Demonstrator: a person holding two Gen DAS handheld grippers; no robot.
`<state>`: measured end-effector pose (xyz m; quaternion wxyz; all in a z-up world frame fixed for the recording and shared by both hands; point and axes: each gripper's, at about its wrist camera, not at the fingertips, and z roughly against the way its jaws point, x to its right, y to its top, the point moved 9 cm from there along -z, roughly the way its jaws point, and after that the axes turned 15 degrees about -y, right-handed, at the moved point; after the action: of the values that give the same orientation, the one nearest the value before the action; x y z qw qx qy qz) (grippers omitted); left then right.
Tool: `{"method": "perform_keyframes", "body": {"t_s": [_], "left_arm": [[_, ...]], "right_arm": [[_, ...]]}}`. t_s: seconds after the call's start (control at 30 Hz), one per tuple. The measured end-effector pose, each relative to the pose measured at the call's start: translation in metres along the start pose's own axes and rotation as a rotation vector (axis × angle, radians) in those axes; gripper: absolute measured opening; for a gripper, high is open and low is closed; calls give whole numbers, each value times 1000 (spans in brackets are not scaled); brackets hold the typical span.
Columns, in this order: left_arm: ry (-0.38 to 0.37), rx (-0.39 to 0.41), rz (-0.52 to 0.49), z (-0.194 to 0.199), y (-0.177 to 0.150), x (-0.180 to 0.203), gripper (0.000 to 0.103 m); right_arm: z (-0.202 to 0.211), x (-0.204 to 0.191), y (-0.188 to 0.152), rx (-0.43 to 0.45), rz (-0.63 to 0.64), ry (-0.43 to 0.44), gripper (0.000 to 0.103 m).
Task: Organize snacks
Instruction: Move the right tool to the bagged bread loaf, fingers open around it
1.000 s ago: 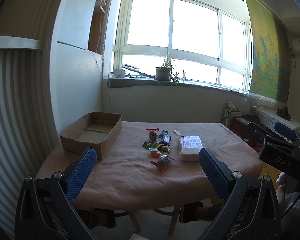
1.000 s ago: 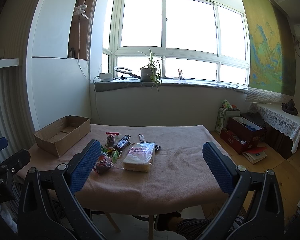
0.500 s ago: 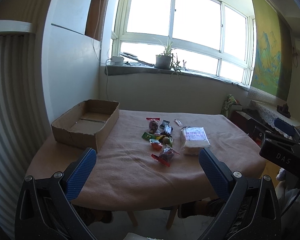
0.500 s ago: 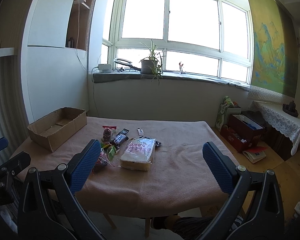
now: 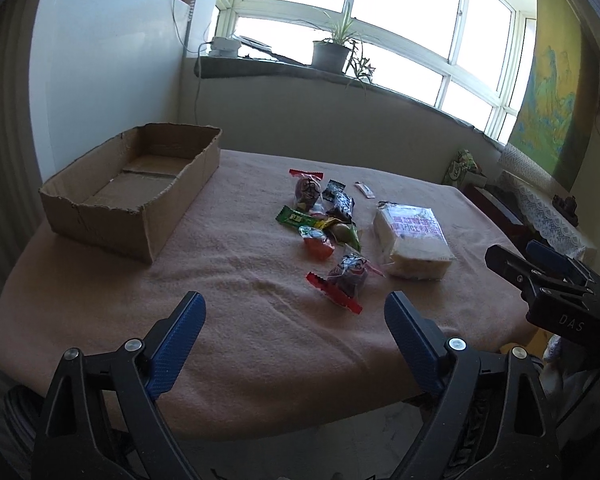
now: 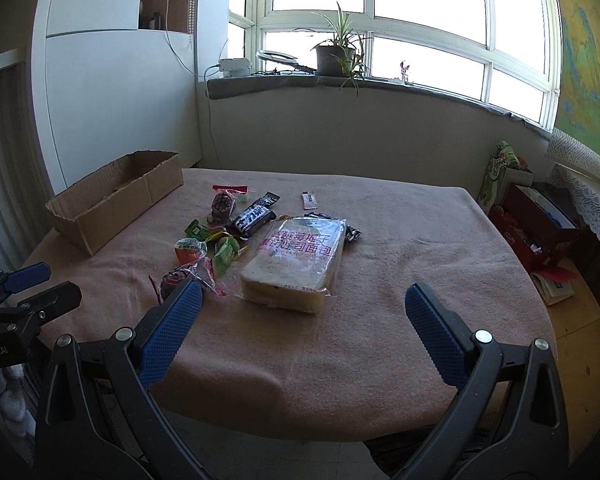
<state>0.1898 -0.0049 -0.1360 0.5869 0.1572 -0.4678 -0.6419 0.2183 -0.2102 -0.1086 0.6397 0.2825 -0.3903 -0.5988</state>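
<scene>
Several small wrapped snacks (image 5: 327, 224) lie in a loose pile mid-table on a pink cloth, with a large clear-wrapped bread pack (image 5: 414, 240) to their right. An empty open cardboard box (image 5: 136, 184) stands at the table's left. My left gripper (image 5: 296, 320) is open and empty over the near table edge, short of a red-ended candy bag (image 5: 346, 276). My right gripper (image 6: 300, 312) is open and empty, just in front of the bread pack (image 6: 296, 256). The snacks (image 6: 220, 236) and box (image 6: 112, 204) show to its left.
The table (image 6: 400, 280) is covered with pink cloth. A windowsill with a potted plant (image 6: 336, 56) lies behind it. A red box and bags (image 6: 536, 224) sit on the floor at right. The other gripper shows at each view's edge (image 5: 556, 292).
Both grippers have moved forward and tilted down toward the table. The snacks and box now appear closer and larger. Nothing on the table has moved.
</scene>
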Motion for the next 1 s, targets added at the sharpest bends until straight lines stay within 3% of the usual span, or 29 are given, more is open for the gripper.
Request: {"method": "perform_keyframes", "body": {"t_s": [0.2,0.4,0.6,0.7,0.87,1.0], "left_arm": [[-54,-57,-10,-29,5,3,77],[-113,-88,-20,-49,15,15,74],[-233,-139,-42,-80,26,47,59],[-314,-191,-28,-103,26,61,59],[-382,-260,22,-130,26,69,58],[-408,-301,65,-144,26,69,57]], "right_arm": [[-32,-1,8,-74,-32,40,103],[-61,-10,8,-155,-40,97,99],[-85,-2,10,-249,-138,215,87],[-95,-2,8,-297,-170,276,82],[-111,3,3,-377,-225,350,82],[-123,0,-3,-433,-236,387,63]]}}
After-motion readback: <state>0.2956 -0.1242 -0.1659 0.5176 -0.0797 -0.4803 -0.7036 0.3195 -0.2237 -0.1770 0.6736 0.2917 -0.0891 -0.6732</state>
